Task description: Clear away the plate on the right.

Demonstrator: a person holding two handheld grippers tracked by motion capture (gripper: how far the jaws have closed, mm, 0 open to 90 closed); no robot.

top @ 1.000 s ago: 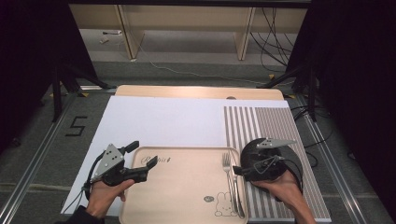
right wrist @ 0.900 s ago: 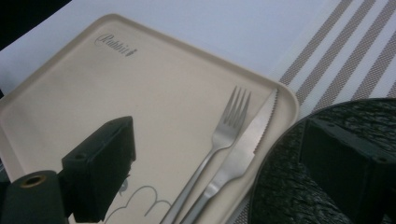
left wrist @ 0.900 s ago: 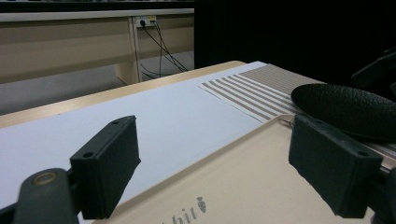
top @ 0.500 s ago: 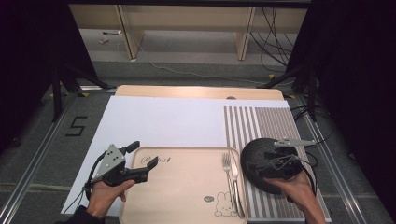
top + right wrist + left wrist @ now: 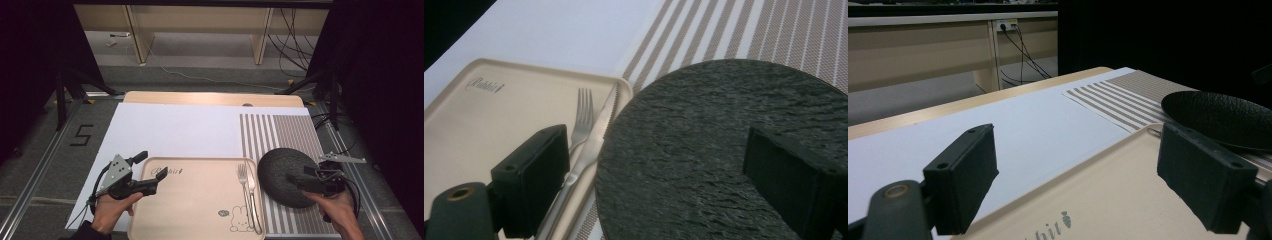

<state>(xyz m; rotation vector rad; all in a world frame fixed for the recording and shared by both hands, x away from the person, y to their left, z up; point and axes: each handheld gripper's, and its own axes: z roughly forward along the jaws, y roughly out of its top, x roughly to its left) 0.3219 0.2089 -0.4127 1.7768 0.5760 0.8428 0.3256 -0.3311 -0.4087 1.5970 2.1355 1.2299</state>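
Down in the lower left of the high view, the left gripper (image 5: 145, 172) sits in the person's left hand (image 5: 111, 211) right at the left edge of the beige rectangular plastic tray (image 5: 200, 200). Its jaws are spread wide with nothing between them; one sits over the white paper sheet (image 5: 175, 130), the other over the tray's corner near the printed script word. In the left gripper view you see the same thing: two black pads far apart, the tray rim (image 5: 1088, 165) running between them.

Moving right along the bottom middle, the tray has a little bunny print, and a silver metal fork (image 5: 243, 177) and silver table knife (image 5: 254, 195) lie side by side along its right edge.

Just right of that, the round black slate-textured plate (image 5: 282, 175) lies flat on the grey-and-white striped placemat (image 5: 280, 132), its rim just beside the tray's right edge; whether they touch I can't tell.

Lower right, the right gripper (image 5: 302, 182) in the person's right hand (image 5: 337, 212) is over the plate's right part. In the right gripper view its jaws are wide open too, plate surface (image 5: 704, 160) in the gap, gripping nothing.
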